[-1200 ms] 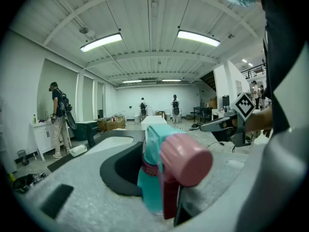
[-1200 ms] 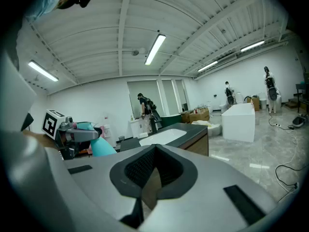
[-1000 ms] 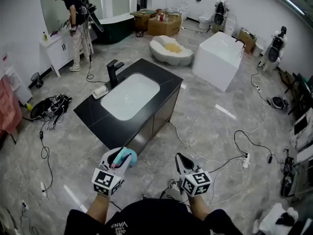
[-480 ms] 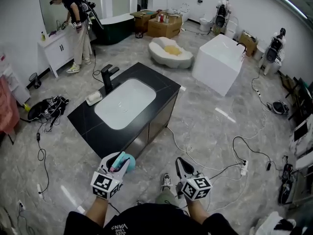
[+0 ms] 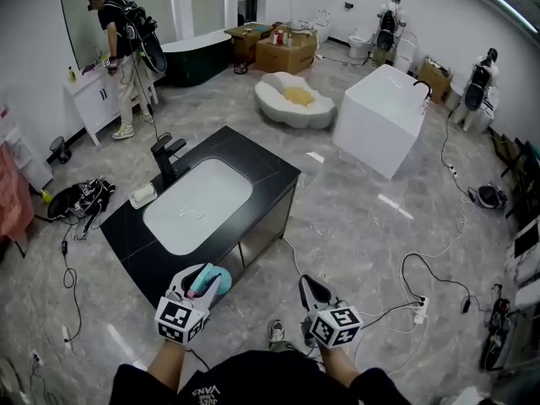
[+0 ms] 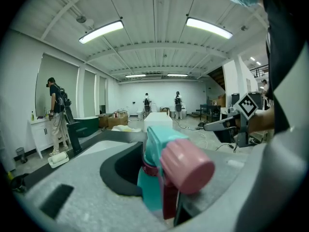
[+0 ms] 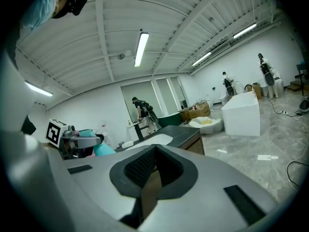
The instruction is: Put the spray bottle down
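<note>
**Bottle carried up to the vanity, not yet set down**

Since a second ago the black vanity (image 5: 268,165) has drawn much nearer, so the approach is nearly done. The left gripper (image 5: 197,282) clamps the teal spray bottle (image 5: 213,278) below its pink nozzle, and the bottle is in the air just short of the counter's near corner. The right gripper (image 5: 313,291) has its jaws together and is empty. The bare counter strip before the basin (image 5: 198,206) looks narrow. The faucet (image 5: 165,154) stands at the far left, and open floor lies to the right, crossed by cables (image 5: 422,268).
</note>
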Demonstrator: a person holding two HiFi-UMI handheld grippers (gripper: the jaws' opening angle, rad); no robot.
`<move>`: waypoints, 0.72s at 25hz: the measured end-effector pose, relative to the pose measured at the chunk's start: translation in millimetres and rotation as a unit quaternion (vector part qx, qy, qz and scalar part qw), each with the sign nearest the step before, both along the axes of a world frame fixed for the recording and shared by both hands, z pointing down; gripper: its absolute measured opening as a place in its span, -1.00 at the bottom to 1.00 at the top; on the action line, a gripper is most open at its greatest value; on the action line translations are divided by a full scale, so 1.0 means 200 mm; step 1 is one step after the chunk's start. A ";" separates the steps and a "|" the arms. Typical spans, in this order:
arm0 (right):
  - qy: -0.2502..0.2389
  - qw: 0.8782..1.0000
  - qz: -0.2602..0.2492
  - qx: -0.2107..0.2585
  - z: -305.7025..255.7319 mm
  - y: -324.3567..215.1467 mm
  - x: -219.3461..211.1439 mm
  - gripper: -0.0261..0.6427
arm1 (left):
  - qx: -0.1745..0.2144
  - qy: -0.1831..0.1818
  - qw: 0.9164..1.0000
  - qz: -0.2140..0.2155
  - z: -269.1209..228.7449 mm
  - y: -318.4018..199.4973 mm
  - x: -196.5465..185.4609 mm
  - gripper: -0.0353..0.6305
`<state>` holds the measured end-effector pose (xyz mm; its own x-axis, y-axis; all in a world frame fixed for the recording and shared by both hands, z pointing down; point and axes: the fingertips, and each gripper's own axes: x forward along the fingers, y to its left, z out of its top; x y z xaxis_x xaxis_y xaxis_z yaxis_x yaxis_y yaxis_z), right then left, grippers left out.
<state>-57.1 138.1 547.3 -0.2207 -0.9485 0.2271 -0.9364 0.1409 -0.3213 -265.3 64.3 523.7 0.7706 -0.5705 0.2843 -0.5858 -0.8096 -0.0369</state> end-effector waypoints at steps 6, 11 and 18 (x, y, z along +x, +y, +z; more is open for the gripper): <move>-0.008 1.000 -0.020 -0.011 0.04 -0.16 0.26 -0.91 | 0.003 -0.008 1.000 -0.015 -0.01 -0.17 0.28 -0.43; -0.008 0.999 -0.034 -0.024 0.08 -0.26 0.41 -0.91 | -0.001 -0.003 1.000 -0.019 0.00 -0.24 0.43 -0.43; -0.014 0.999 -0.038 -0.031 0.11 -0.45 0.48 -0.91 | -0.004 -0.002 0.999 -0.046 0.01 -0.47 0.44 -0.43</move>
<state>39.4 48.2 569.3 -0.2993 -0.9128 0.2780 -0.9139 0.1905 -0.3583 -177.5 -30.4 525.7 0.7134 -0.6369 0.2923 -0.6579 -0.7524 -0.0338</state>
